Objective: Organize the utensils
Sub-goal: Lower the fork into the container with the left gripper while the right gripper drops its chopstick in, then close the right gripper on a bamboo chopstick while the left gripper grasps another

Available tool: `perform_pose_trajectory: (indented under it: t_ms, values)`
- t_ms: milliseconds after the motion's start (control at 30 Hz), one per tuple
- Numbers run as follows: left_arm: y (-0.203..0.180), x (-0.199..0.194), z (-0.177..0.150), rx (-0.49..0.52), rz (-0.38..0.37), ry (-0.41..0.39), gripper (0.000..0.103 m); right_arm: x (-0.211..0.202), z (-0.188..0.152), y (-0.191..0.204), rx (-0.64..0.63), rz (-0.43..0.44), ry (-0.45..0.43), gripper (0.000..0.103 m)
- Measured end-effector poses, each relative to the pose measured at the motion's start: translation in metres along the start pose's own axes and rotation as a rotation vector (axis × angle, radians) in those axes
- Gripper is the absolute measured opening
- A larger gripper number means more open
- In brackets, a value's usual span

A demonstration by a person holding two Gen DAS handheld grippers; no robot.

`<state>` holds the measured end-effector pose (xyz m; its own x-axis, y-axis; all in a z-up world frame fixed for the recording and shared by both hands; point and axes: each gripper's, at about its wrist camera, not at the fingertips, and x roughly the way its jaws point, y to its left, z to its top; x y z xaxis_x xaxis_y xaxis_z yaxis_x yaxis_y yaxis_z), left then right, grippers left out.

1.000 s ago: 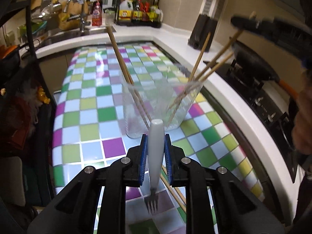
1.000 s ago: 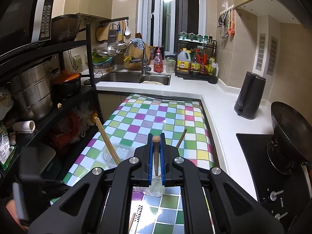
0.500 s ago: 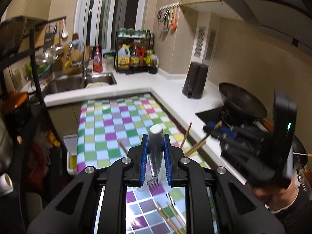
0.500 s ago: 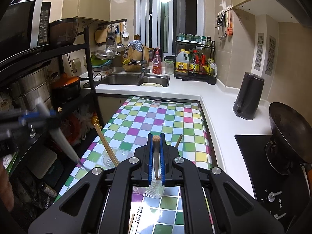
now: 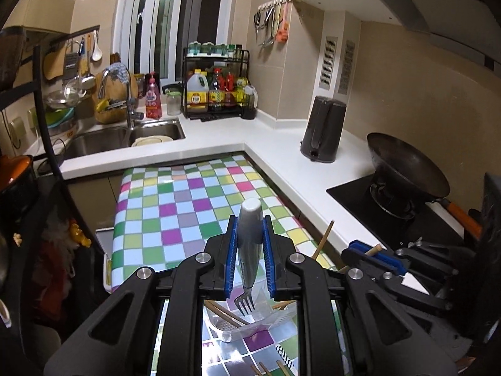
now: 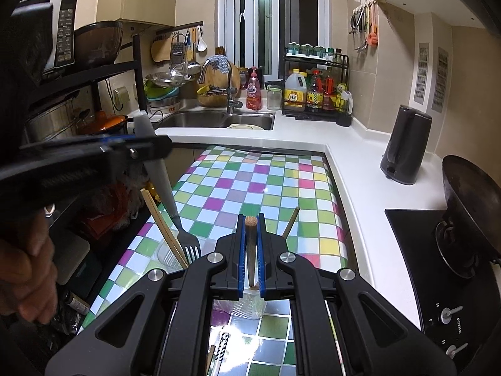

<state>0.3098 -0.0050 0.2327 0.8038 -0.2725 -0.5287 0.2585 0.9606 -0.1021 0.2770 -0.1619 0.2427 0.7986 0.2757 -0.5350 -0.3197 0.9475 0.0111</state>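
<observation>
Since a second ago our left gripper [image 5: 249, 261] has lifted the fork [image 5: 249, 247] away from the tabletop, and it now hangs tines-down over the clear plastic cup [image 5: 241, 324]. Its blue pads are clenched on the fork's grey handle. In the right wrist view, we see two wooden chopsticks [image 6: 164, 228] leaning out of that cup [image 6: 169, 255], with the fork [image 6: 159, 178] tines just above its rim. Our right gripper [image 6: 250, 258] is clamped tight on a single brown chopstick [image 6: 250, 250], held upright above a second clear cup [image 6: 250, 307]; another chopstick [image 6: 291, 222] slants up beside it. Both cups stand on the chequered tablecloth [image 6: 250, 181], and a few loose chopsticks [image 5: 272, 368] lie on it nearer to us.
</observation>
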Motion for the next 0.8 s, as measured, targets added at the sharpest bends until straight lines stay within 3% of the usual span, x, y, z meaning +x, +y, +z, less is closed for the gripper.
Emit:
perform_pose_trajectory:
  t_ms: [200, 233, 300, 333, 367, 567, 800]
  values:
    - [0.009, 0.039, -0.032, -0.044, -0.022, 0.089, 0.016, 0.017, -0.013, 0.003, 0.003, 0.021, 0.040, 0.009]
    - [0.010, 0.043, -0.036, -0.046, -0.025, 0.105, 0.016, 0.017, -0.016, 0.004, 0.002, 0.021, 0.044, 0.015]
    - [0.011, 0.046, -0.044, -0.045, -0.023, 0.117, 0.030, 0.013, -0.019, 0.004, 0.006, 0.018, 0.036, 0.031]
    - [0.011, 0.043, -0.046, -0.047, -0.013, 0.105, 0.043, 0.010, -0.020, 0.003, 0.009, 0.014, 0.031, 0.036]
    - [0.012, 0.036, -0.047, -0.051, -0.001, 0.085, 0.045, 0.006, -0.021, 0.004, 0.013, 0.007, 0.025, 0.036]
    - [0.015, -0.022, -0.056, -0.092, 0.040, -0.035, 0.046, -0.036, -0.028, 0.007, 0.033, -0.026, -0.071, 0.038]
    - [0.001, -0.083, -0.107, -0.084, 0.103, -0.106, 0.048, -0.103, -0.059, 0.014, 0.085, -0.033, -0.234, 0.039]
